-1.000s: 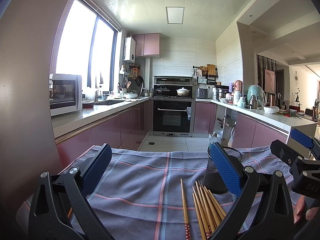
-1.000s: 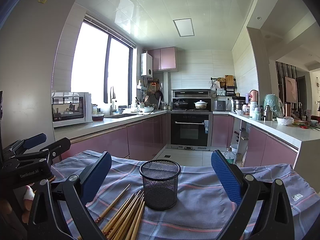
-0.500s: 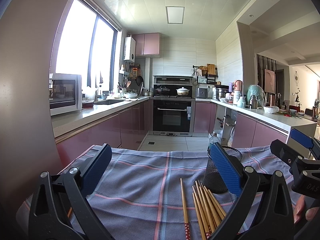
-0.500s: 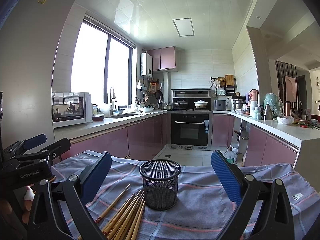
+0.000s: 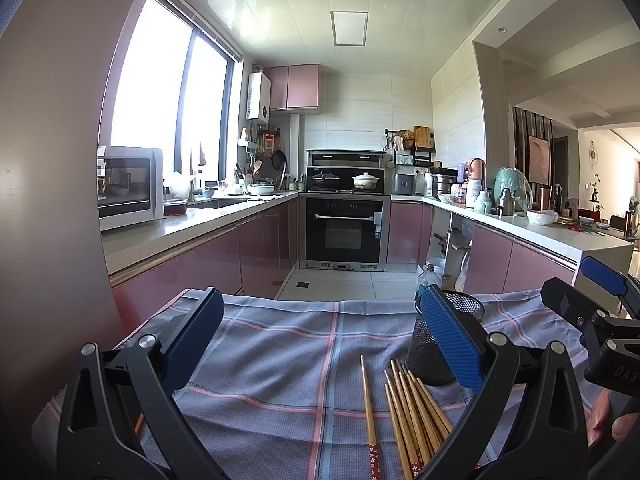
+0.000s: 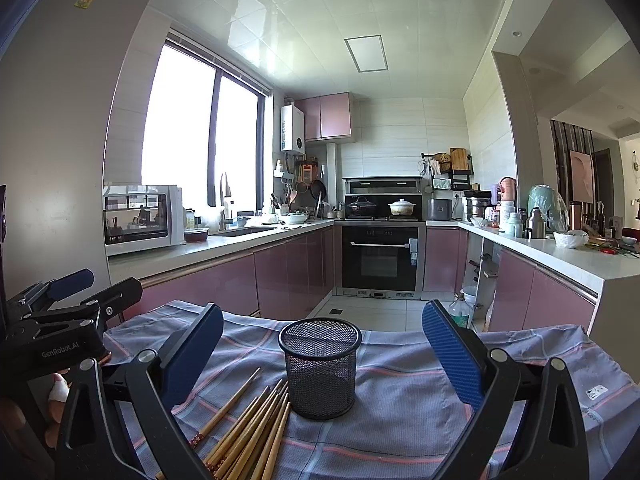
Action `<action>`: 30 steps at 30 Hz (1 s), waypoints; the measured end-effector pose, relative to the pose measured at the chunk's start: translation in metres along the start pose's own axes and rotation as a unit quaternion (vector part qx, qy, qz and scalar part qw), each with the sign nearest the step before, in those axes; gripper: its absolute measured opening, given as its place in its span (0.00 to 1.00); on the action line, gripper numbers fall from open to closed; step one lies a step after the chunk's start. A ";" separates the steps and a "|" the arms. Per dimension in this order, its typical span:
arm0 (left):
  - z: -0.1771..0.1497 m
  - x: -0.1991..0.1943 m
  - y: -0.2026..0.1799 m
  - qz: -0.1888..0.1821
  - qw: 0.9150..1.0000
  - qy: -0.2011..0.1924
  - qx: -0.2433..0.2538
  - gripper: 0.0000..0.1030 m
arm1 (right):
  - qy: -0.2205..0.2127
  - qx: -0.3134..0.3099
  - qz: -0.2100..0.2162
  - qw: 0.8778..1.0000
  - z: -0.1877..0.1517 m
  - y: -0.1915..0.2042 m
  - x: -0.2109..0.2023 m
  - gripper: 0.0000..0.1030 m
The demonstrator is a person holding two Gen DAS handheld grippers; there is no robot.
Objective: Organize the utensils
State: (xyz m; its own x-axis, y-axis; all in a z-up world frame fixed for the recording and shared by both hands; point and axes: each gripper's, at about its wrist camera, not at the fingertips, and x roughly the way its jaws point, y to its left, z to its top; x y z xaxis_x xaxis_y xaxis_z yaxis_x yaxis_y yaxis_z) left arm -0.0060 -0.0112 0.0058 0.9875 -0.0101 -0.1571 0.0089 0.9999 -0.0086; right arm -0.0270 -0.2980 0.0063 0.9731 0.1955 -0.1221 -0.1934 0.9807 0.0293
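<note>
Fingers of both grippers are spread wide, nothing btwn them. Left gripper [image 5: 320, 340] hovers over the grey-blue plaid cloth [image 5: 272, 360], w/ the bundle of wooden chopsticks [image 5: 412, 412] lying flat just right of its centre. Right gripper [image 6: 322, 352] faces the black wire-mesh cup [image 6: 320, 368], upright, chopsticks touching its base on the left.

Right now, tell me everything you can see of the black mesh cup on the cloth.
The black mesh cup is a round wire-mesh cylinder with a solid rim and base band. It stands upright on the plaid cloth and looks empty through the mesh. The wooden chopsticks lie flat in a bundle beside it, tips reaching its base; whether they touch is unclear. Neither tool touches it.
</note>
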 end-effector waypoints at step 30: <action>-0.053 0.065 -0.006 -0.038 0.978 0.189 0.077 0.89 | 0.258 -0.030 0.059 0.964 -0.058 0.012 0.064 0.80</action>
State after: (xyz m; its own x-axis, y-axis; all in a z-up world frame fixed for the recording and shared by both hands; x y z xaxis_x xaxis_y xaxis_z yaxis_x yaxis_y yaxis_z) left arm 0.0503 -0.0181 -0.0567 0.8549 -0.0573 -0.5156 0.1326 0.9850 0.1105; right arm 0.0258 -0.2734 -0.0589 0.7547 0.2675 -0.5991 -0.3219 0.9466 0.0172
